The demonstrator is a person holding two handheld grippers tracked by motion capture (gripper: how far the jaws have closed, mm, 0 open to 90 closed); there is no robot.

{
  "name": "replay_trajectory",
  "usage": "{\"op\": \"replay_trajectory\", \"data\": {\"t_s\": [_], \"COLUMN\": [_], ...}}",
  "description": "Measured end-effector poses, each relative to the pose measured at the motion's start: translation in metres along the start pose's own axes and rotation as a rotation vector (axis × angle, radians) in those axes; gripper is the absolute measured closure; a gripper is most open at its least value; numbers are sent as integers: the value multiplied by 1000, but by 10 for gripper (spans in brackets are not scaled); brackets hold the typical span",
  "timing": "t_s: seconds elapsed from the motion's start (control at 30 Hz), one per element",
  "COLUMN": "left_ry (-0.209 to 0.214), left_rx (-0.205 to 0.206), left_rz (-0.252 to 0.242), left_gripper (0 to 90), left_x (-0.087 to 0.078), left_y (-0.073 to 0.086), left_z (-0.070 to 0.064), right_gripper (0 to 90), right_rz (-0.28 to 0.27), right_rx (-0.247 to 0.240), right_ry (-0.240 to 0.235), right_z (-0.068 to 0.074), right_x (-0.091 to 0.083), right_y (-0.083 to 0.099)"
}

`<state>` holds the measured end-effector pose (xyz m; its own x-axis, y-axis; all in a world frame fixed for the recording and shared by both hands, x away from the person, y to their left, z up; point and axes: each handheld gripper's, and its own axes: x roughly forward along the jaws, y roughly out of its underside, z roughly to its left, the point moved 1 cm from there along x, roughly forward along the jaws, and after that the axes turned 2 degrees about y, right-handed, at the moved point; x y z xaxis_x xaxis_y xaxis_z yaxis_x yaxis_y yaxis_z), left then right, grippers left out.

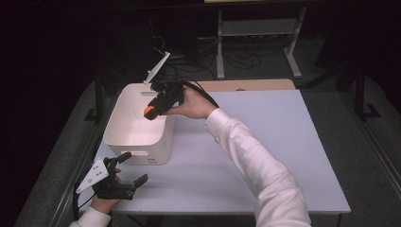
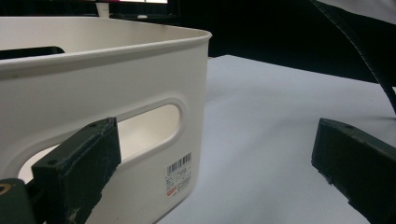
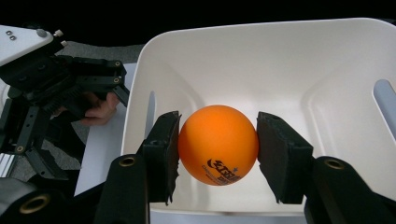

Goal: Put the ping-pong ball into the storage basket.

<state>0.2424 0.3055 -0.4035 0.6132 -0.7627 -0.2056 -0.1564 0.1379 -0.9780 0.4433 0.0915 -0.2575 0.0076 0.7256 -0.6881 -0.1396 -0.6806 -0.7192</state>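
Observation:
An orange ping-pong ball [image 1: 148,112] with dark print is clamped between the jaws of my right gripper [image 1: 150,111], which is shut on it. In the right gripper view the ball [image 3: 218,144] hangs above the hollow of a white plastic bin [image 3: 280,60], which looks empty beneath it. The bin [image 1: 142,151] stands on the left part of the table. My left gripper [image 1: 135,167] rests low at the table's front left corner, jaws open, just in front of the bin's near wall [image 2: 93,84] with its handle slot.
The white table [image 1: 265,142] stretches to the right of the bin. A wooden board [image 1: 246,85] lies along its far edge. A metal frame [image 1: 257,28] and cables stand behind in the dark. A barcode label [image 2: 180,175] marks the bin's wall.

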Motion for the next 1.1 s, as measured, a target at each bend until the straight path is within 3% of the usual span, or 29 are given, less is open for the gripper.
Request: {"op": "replay_trajectory", "data": {"t_s": [0.9, 1.07, 1.1], "left_ry": [5, 6, 6], "left_rx": [-2, -3, -4], "left_rz": [5, 7, 6], "left_gripper": [9, 9, 9], "left_x": [0, 0, 0], "left_y": [0, 0, 0], "left_z": [0, -1, -1], "right_gripper": [494, 491, 475], "right_rz": [39, 41, 38], "right_rx": [-18, -6, 16], "right_ry": [-23, -11, -10], "right_z": [-5, -9, -9], "right_x": [36, 40, 40], "right_y": [-6, -6, -6]}}
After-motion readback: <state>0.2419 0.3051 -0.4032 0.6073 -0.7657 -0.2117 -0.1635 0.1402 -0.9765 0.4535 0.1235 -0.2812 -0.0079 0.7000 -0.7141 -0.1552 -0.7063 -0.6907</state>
